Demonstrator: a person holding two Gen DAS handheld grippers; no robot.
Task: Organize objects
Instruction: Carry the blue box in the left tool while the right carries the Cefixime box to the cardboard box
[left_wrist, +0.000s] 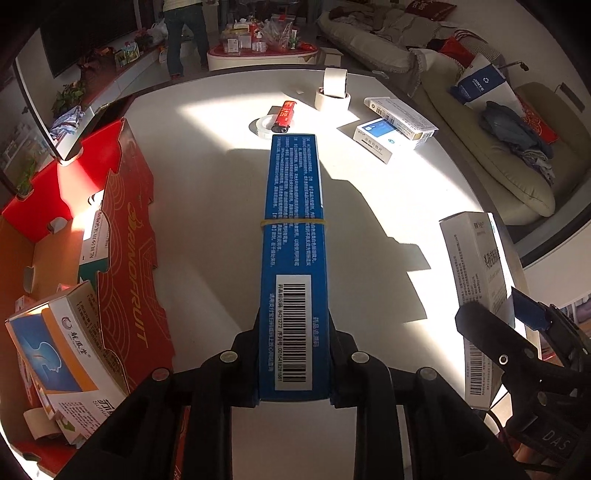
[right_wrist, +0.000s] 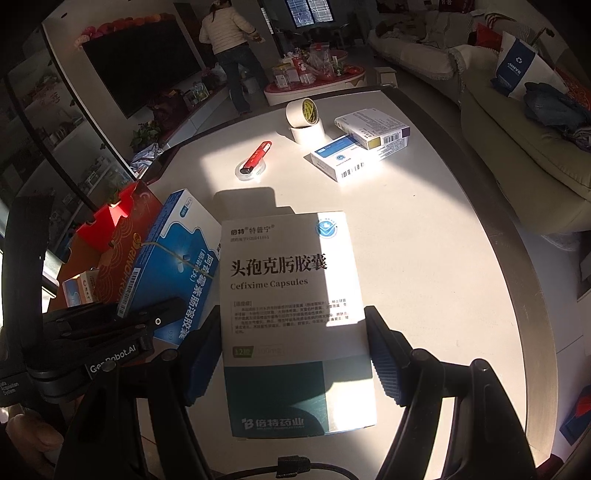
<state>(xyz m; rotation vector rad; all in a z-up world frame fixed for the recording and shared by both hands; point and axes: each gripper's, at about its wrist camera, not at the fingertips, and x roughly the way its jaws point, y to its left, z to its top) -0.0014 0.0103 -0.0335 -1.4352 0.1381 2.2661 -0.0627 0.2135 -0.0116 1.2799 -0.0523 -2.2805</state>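
Note:
My left gripper (left_wrist: 293, 325) is shut on a long blue medicine box (left_wrist: 291, 221) with a yellow rubber band around it, held edge-up over the white table (left_wrist: 207, 229). From the right wrist view the same blue box (right_wrist: 173, 258) hangs beside a red cardboard carton (right_wrist: 110, 236). My right gripper (right_wrist: 295, 350) is shut on a white cefixime capsule box (right_wrist: 288, 280), its blue pads pressing both long sides. In the left wrist view that white box (left_wrist: 476, 266) stands upright at the right. The red carton (left_wrist: 125, 221) on the left holds several medicine boxes.
Far across the table a red lighter (left_wrist: 283, 116) rests on a clear tape roll (left_wrist: 263, 127). Behind it are stacked white tape rolls (left_wrist: 334, 88) and two medicine boxes (left_wrist: 391, 125). A sofa (left_wrist: 517, 177) runs along the right. A person (left_wrist: 184, 33) stands far off.

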